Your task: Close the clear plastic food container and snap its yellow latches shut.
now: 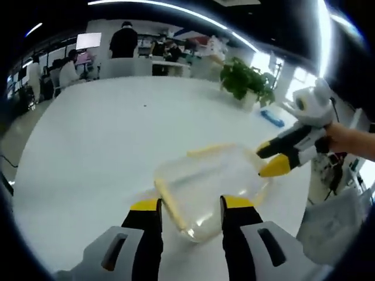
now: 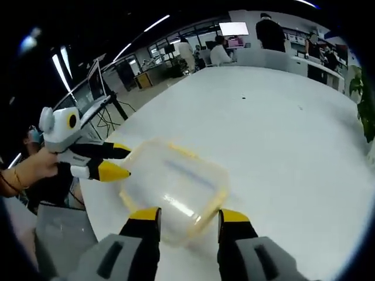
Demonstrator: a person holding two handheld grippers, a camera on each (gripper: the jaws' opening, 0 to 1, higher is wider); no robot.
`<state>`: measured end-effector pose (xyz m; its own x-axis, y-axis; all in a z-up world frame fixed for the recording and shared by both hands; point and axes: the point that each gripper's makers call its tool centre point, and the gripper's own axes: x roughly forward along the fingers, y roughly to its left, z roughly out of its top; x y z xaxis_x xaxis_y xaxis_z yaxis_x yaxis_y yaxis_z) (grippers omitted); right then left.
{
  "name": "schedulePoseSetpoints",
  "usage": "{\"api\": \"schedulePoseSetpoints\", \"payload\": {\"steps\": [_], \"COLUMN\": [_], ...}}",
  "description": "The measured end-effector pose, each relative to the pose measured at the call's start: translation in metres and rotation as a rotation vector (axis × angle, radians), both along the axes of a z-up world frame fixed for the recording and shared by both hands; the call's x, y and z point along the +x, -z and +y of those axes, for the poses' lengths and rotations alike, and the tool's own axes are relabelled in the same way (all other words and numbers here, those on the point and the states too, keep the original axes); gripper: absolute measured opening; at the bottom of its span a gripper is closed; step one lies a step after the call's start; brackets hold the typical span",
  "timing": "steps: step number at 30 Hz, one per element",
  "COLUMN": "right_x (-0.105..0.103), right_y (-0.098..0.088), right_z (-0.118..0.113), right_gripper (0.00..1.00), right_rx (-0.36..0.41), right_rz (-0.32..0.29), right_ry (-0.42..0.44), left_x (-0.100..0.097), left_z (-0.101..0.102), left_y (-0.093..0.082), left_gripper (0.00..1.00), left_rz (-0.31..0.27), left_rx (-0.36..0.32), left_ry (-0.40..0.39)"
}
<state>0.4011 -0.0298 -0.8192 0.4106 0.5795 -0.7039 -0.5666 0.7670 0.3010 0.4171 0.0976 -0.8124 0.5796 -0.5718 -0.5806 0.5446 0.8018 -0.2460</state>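
A clear plastic food container (image 1: 205,184) with yellow latches lies on the white table (image 1: 105,146), blurred. In the left gripper view, my left gripper (image 1: 191,205) is open, its jaws either side of the container's near edge and next to a yellow latch (image 1: 169,202). My right gripper (image 1: 269,159) comes in from the right, held by a hand (image 1: 348,139), its tips at the container's far right edge. In the right gripper view, my right gripper (image 2: 189,215) is open at the near edge of the container (image 2: 173,184). The left gripper (image 2: 126,162) reaches its left side.
A potted plant (image 1: 246,79) and a blue object (image 1: 272,117) stand at the table's far right. People sit at desks (image 1: 146,64) beyond the table. Tripod stands (image 2: 111,93) rise off the table's edge. Something grey (image 2: 58,228) sits below that edge.
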Motion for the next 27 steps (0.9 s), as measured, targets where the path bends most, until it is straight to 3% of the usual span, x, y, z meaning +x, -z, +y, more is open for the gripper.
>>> {"api": "schedulePoseSetpoints", "payload": {"steps": [7, 27], "right_x": [0.016, 0.079], "right_y": [0.0, 0.0], "right_z": [0.004, 0.016], "right_gripper": [0.36, 0.35], "right_rx": [0.0, 0.014], "right_rz": [-0.008, -0.037], "right_ry": [-0.007, -0.005], "left_x": [0.013, 0.069], "left_z": [0.004, 0.017], "left_y": [0.001, 0.001], "left_gripper": [0.36, 0.36], "left_rz": [0.025, 0.02], "left_rx": [0.029, 0.049], "left_ry": [-0.004, -0.036]}}
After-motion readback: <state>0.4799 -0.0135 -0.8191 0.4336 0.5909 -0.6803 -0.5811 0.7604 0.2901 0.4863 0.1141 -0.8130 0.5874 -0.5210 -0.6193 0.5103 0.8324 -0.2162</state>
